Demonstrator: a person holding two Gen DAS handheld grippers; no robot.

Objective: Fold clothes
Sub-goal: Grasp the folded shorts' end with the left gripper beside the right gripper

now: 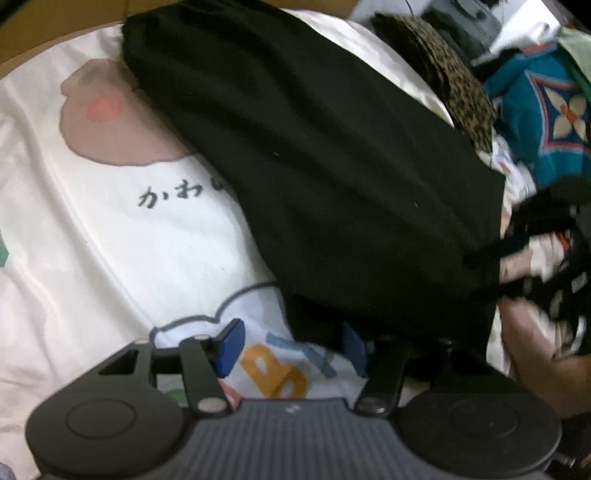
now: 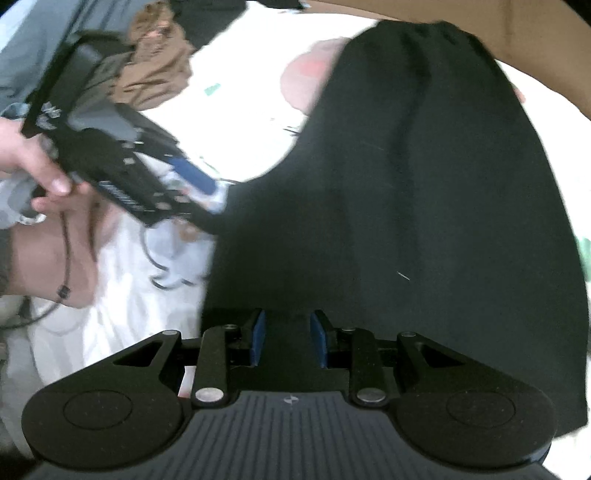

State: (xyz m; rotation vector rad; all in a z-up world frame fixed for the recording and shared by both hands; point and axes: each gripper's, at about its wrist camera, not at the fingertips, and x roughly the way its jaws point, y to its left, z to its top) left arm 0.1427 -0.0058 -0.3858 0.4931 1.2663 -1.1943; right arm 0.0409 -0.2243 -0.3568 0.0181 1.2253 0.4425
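A black garment lies stretched over a white printed bedsheet. My left gripper stands open at the garment's near corner. Its left blue pad is bare over the sheet, and the cloth's edge drapes over the right finger. From the right wrist the same gripper shows at the garment's left edge, held by a hand. My right gripper has its blue pads closed on a fold of the black garment. In the left wrist view it is a blur at the garment's right corner.
A heap of other clothes lies beyond the garment: a leopard-print piece, a teal patterned one and a brown crumpled one. A brown board borders the bed's far side.
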